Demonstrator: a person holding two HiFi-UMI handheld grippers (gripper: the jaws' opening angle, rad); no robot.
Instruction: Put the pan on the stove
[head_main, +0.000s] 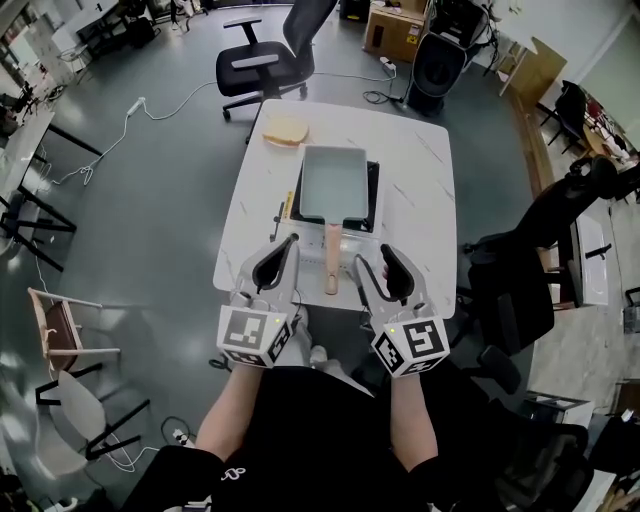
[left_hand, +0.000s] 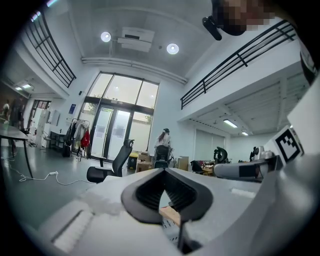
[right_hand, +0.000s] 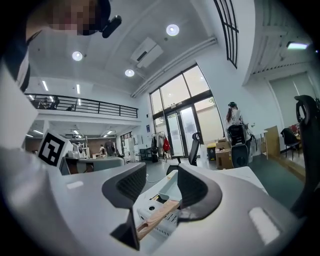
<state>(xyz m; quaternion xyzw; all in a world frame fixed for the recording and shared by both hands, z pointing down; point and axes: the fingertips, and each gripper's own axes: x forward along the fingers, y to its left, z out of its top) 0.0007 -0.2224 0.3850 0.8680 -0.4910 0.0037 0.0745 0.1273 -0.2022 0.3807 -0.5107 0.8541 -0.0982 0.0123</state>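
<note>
Both grippers are held side by side over the near edge of the surface (head_main: 425, 190), pointing away from the person and roughly level. Left gripper (head_main: 289, 244): fingers (left_hand: 146, 194) clenched, tips meeting. The pads form a closed loop with nothing grasped inside, and only background shows through it in the left gripper view. Right gripper (head_main: 371, 257): fingers (right_hand: 199, 189) released, standing partly apart, with nothing pressed between the pads. The handle (head_main: 331, 258) lies between the two grippers and touches neither in the head view. The right gripper view shows it through the gap between the fingers, but ahead of them and lower. It is light wood and sticks out past the near side of the stove (head_main: 373, 203) toward the person. Pan (head_main: 333, 183): rectangular, pale, sitting on the stove. The stove is black and stands about mid-surface. A dark chair (head_main: 515, 270) stands off the right side of the surface. A slice of bread (head_main: 286, 131) lies at the far left corner of the surface, apart from the stove. Beyond the surface, on the grey floor, stands an office chair (head_main: 262, 62). A cardboard box (head_main: 393, 30) sits further back to its right.
</note>
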